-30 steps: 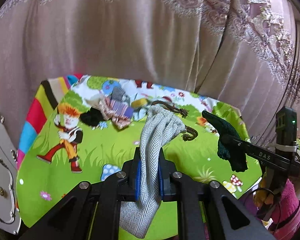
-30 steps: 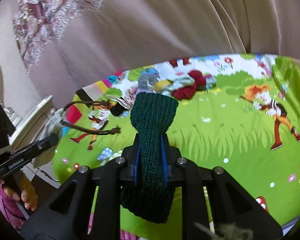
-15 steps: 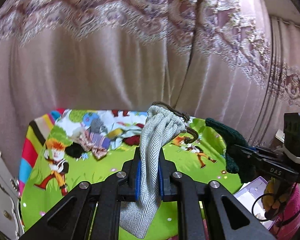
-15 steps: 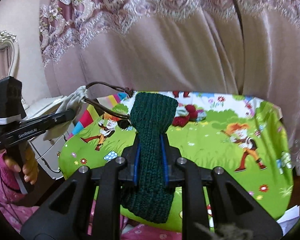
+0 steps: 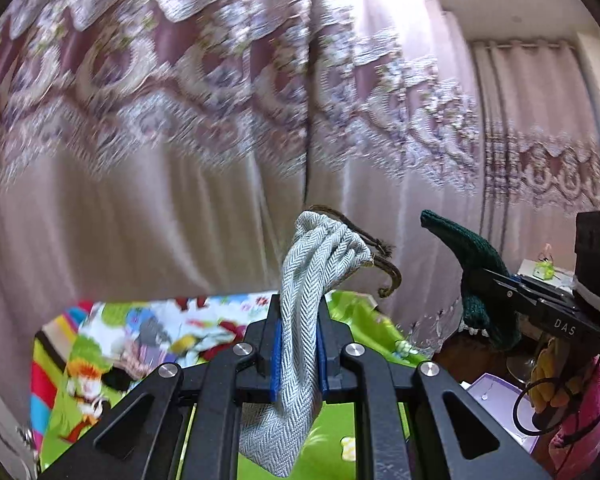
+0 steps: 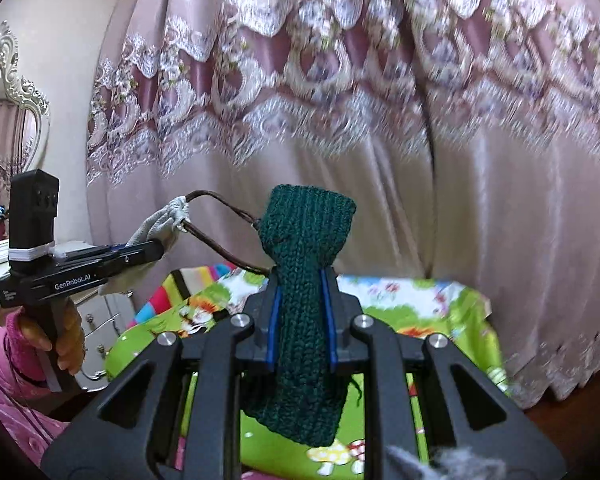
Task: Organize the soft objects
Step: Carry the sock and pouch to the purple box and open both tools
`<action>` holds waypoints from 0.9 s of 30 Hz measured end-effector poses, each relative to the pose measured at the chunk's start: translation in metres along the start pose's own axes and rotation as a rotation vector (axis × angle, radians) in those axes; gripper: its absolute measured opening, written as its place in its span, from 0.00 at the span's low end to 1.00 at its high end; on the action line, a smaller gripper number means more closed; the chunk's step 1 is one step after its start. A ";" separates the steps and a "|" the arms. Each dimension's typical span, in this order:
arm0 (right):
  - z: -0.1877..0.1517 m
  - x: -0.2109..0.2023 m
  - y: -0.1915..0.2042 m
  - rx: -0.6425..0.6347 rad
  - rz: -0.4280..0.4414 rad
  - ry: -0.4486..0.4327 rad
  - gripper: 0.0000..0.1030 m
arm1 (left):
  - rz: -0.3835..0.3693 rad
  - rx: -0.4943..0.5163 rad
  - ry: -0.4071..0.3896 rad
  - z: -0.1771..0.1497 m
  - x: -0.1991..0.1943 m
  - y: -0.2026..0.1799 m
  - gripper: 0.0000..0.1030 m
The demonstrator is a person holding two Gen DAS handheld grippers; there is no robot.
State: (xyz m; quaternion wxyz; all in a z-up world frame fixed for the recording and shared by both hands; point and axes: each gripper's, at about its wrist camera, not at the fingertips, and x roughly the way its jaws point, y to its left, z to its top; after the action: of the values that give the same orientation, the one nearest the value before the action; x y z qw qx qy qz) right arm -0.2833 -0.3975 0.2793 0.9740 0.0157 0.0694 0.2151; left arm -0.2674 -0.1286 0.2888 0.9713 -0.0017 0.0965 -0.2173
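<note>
My left gripper (image 5: 299, 316) is shut on a grey herringbone drawstring pouch (image 5: 312, 264) with brown cords, held upright and high above the table; it also shows in the right wrist view (image 6: 160, 228). My right gripper (image 6: 300, 292) is shut on a dark green knitted pouch (image 6: 304, 248), also raised; it shows in the left wrist view (image 5: 476, 264) at the right. Both grippers are side by side, tilted up toward the curtain.
A table with a bright cartoon cloth (image 5: 112, 340) (image 6: 432, 308) lies below, with several soft items (image 5: 172, 340) at its far side. Pink lace curtains (image 5: 180, 120) hang behind. A white dresser (image 6: 100, 316) stands left. A purple box (image 5: 496, 396) sits lower right.
Both grippers have lifted and tilted upward with their pouches. The table has dropped low in both views and the curtain now fills them.
</note>
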 end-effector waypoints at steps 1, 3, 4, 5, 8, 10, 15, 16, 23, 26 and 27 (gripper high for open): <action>0.001 -0.009 -0.004 -0.007 -0.011 -0.015 0.21 | -0.014 0.016 -0.002 0.002 0.003 -0.008 0.14; -0.001 -0.016 -0.008 -0.017 -0.038 -0.022 0.21 | -0.039 0.040 0.015 0.004 0.011 -0.021 0.14; -0.003 -0.020 -0.011 -0.020 -0.053 -0.019 0.21 | -0.058 0.055 0.029 0.003 0.019 -0.030 0.14; -0.006 -0.024 -0.016 -0.018 -0.070 -0.015 0.21 | -0.068 0.064 0.035 0.003 0.022 -0.036 0.14; -0.018 -0.035 -0.031 0.001 -0.111 0.007 0.21 | -0.113 0.114 0.077 -0.003 0.040 -0.062 0.14; -0.028 -0.044 -0.041 0.012 -0.152 0.030 0.21 | -0.151 0.152 0.113 -0.009 0.055 -0.082 0.14; -0.054 -0.067 -0.067 0.073 -0.242 0.069 0.21 | -0.244 0.233 0.186 -0.030 0.077 -0.130 0.14; -0.058 -0.072 -0.071 0.081 -0.255 0.074 0.21 | -0.266 0.259 0.206 -0.035 0.082 -0.143 0.14; -0.097 -0.107 -0.105 0.169 -0.389 0.137 0.21 | -0.404 0.315 0.323 -0.063 0.104 -0.200 0.14; -0.109 -0.119 -0.118 0.189 -0.452 0.173 0.21 | -0.465 0.345 0.366 -0.076 0.108 -0.226 0.14; -0.114 -0.123 -0.122 0.197 -0.469 0.192 0.21 | -0.489 0.357 0.385 -0.082 0.109 -0.235 0.14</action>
State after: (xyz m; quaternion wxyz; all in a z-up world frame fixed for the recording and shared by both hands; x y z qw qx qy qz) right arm -0.3586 -0.5601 0.1752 0.9799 0.0735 0.1837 -0.0238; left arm -0.2851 -0.3840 0.1982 0.8396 0.1857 0.2351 -0.4532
